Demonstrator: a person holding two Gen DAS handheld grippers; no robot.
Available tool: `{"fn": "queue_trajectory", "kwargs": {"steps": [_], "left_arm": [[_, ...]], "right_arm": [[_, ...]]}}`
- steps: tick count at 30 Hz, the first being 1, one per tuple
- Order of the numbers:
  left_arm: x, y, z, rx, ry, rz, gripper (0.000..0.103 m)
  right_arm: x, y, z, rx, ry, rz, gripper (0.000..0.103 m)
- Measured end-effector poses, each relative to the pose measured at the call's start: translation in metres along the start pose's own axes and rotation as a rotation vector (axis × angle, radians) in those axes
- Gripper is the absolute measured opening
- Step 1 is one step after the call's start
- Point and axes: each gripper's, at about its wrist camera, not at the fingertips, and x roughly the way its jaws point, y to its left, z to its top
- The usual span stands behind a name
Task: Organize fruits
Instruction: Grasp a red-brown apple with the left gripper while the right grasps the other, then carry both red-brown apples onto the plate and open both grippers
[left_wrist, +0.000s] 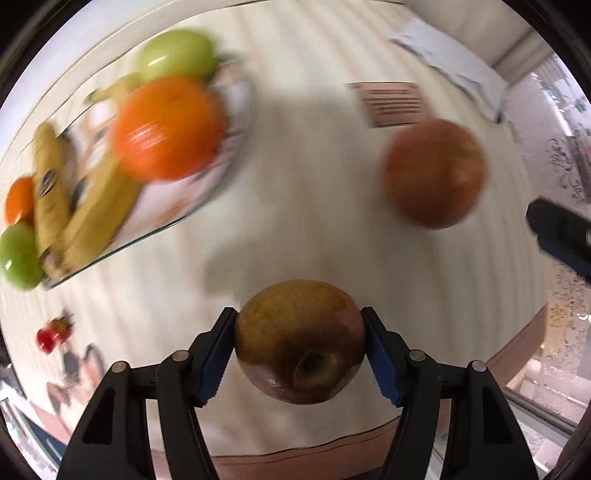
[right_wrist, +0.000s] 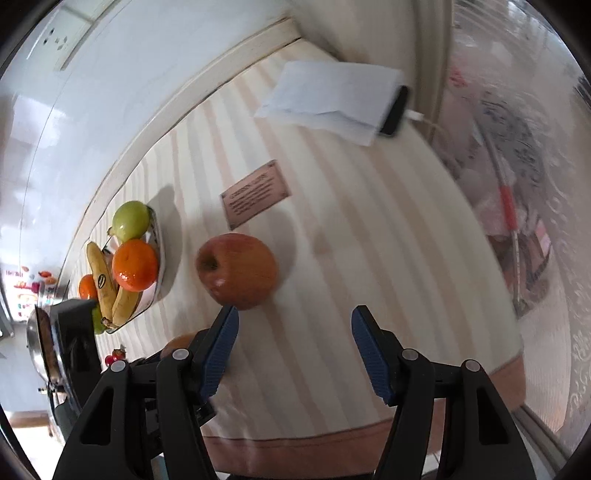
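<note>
My left gripper (left_wrist: 300, 341) is shut on a dull red-brown apple (left_wrist: 300, 341), held above the striped tabletop. A second red apple (left_wrist: 435, 172) lies on the table ahead to the right; it also shows in the right wrist view (right_wrist: 236, 270). My right gripper (right_wrist: 293, 347) is open and empty, just short of that apple. A glass fruit bowl (left_wrist: 207, 184) at the left holds an orange (left_wrist: 168, 127), green apples (left_wrist: 177, 55) and bananas (left_wrist: 51, 206). The bowl also shows in the right wrist view (right_wrist: 159, 254).
A brown printed card (right_wrist: 255, 194) lies behind the apple. A white paper (right_wrist: 332, 98) covers a phone (right_wrist: 395, 110) at the back. A small red trinket (left_wrist: 53, 332) sits at the left. The table's front edge (right_wrist: 295, 439) is close below. The left gripper's body (right_wrist: 74, 343) is at the left.
</note>
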Motion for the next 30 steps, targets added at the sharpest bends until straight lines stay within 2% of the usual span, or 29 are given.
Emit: {"fn": "queue_trajectory", "kwargs": {"steps": [6, 12, 16, 21, 26, 30], "left_arm": [[-0.004, 0.059, -0.023, -0.12, 0.025, 0.032, 0.065], [-0.009, 0.093, -0.029, -0.21, 0.026, -0.011, 0.065], [-0.005, 0.102, -0.017, -0.204, 0.036, 0.009, 0.065], [0.005, 0.096, -0.006, -0.21, 0.052, -0.002, 0.065], [0.005, 0.093, -0.012, -0.214, 0.034, -0.004, 0.064], [0.001, 0.093, -0.021, -0.217, 0.031, 0.001, 0.064]], "right_arm": [[0.028, 0.032, 0.01, -0.066, 0.029, 0.004, 0.067], [0.058, 0.054, 0.018, -0.114, 0.054, -0.053, 0.068], [0.069, 0.06, 0.021, -0.126, 0.045, -0.067, 0.071], [0.082, 0.066, 0.026, -0.125, 0.05, -0.081, 0.071], [0.088, 0.077, 0.029, -0.171, -0.005, -0.106, 0.07], [0.087, 0.094, 0.018, -0.256, -0.023, -0.116, 0.07]]}}
